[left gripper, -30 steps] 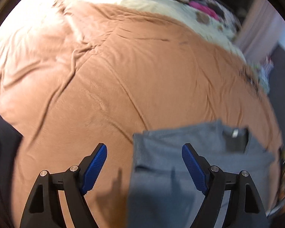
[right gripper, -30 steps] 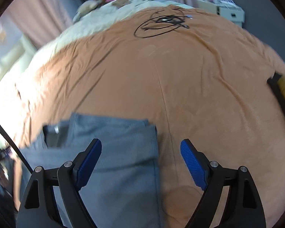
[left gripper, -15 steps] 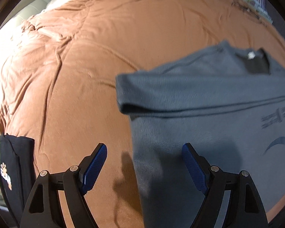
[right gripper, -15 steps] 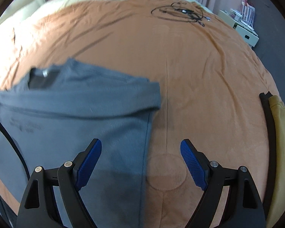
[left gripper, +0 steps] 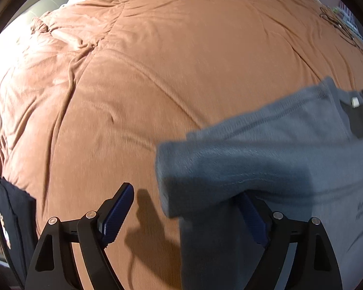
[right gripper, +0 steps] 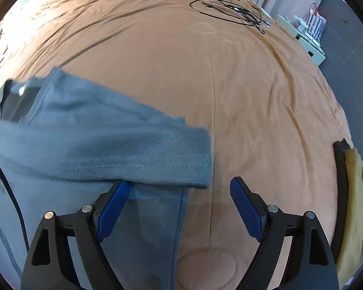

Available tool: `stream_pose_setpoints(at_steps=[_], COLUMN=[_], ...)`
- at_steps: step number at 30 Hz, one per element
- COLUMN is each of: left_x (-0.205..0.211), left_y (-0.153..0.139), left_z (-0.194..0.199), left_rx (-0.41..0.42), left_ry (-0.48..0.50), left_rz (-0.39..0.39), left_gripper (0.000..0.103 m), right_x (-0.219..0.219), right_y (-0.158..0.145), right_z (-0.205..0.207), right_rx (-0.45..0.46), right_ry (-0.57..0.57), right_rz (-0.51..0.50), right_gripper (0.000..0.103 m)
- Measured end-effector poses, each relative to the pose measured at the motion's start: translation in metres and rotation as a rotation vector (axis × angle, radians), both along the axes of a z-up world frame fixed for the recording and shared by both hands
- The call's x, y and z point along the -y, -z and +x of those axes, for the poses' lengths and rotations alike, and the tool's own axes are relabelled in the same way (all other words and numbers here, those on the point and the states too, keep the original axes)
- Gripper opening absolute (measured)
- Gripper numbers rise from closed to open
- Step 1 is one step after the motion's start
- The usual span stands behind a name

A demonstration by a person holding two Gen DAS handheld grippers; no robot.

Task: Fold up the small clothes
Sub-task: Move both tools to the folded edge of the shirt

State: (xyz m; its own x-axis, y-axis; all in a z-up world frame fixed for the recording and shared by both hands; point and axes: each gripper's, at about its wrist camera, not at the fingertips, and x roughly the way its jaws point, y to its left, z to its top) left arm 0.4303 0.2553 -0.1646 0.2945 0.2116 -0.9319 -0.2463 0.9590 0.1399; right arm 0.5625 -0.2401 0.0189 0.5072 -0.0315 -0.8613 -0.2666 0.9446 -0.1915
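Observation:
A grey T-shirt (left gripper: 278, 149) lies on the orange bedspread (left gripper: 157, 72), front up, collar and label far from me. My left gripper (left gripper: 185, 213) is open, low over the shirt's left sleeve; the sleeve hem covers the tip of its right finger. In the right wrist view the same shirt (right gripper: 84, 140) fills the left side. My right gripper (right gripper: 179, 203) is open at the shirt's right sleeve, whose hem lies over the tip of its left finger.
A coil of black cable (right gripper: 230, 12) lies far on the bedspread (right gripper: 230, 96). A yellow garment with a black one (right gripper: 355, 193) lies at the right edge. A dark garment (left gripper: 9, 215) hangs at the left edge. A white shelf unit (right gripper: 307, 41) stands beyond the bed.
Both grippers have moved forward and down toward the shirt's sleeves. The sleeve hems now overlap the inner fingertips. Both stay open.

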Motion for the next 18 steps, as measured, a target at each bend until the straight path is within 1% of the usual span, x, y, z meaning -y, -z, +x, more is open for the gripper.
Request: stream_pose_setpoints(at_steps=[5, 7, 9, 11, 13, 15, 18], left_x=[-0.010, -0.018, -0.026, -0.035, -0.043, -0.052, -0.064], left_y=[-0.001, -0.002, -0.005, -0.009, -0.014, -0.021, -0.032], left_z=[0.018, 0.026, 0.031, 0.035, 0.036, 0.034, 0.027], left_rx=[0.025, 0.049, 0.084, 0.112, 0.137, 0.166, 0.219], left_ry=[-0.020, -0.038, -0.070, -0.113, -0.157, -0.186, -0.200], left_rz=[-0.019, -0.027, -0.043, -0.041, -0.042, -0.057, -0.105], left_gripper=[0.088, 0.088, 0.088, 0.088, 0.085, 0.084, 0.084], right_x=[0.002, 0.002, 0.001, 0.005, 0.008, 0.012, 0.017], right_y=[0.002, 0.004, 0.005, 0.004, 0.003, 0.001, -0.002], right_z=[0.026, 0.036, 0.044, 0.051, 0.058, 0.062, 0.060], right_rx=[0.018, 0.020, 0.033, 0.049, 0.066, 0.084, 0.086], right_ry=[0.031, 0.045, 0.060, 0.083, 0.122, 0.155, 0.153], right_rz=[0.014, 0.026, 0.032, 0.039, 0.041, 0.043, 0.097], right_gripper=[0.084, 0.084, 0.084, 0.084, 0.084, 0.081, 0.073])
